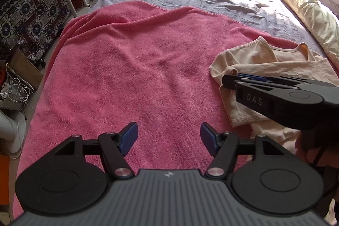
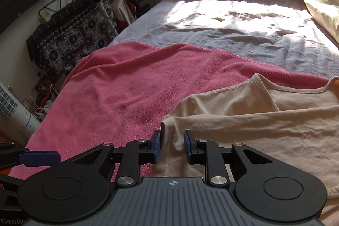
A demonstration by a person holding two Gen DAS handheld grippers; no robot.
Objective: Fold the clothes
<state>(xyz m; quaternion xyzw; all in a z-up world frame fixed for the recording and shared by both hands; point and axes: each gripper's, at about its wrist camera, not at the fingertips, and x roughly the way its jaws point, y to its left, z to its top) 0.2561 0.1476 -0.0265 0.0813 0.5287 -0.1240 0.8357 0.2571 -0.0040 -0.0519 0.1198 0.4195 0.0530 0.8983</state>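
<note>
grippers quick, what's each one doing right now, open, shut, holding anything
Left tool: open, empty, above the pink towel.
Right tool: part open around a fold of the beige shirt; grip cannot be told.

So the cream top (image 2: 264,120) is lying crumpled on the right side of the pink towel (image 1: 135,69) I've got spread over the near end of the bed. It's a pale beige knit with stitched hems, neckline toward the far side, one short sleeve flopped out to the left. The near left edge is bunched into a raised fold. Plenty of wrinkles, nothing folded neatly yet.
</note>
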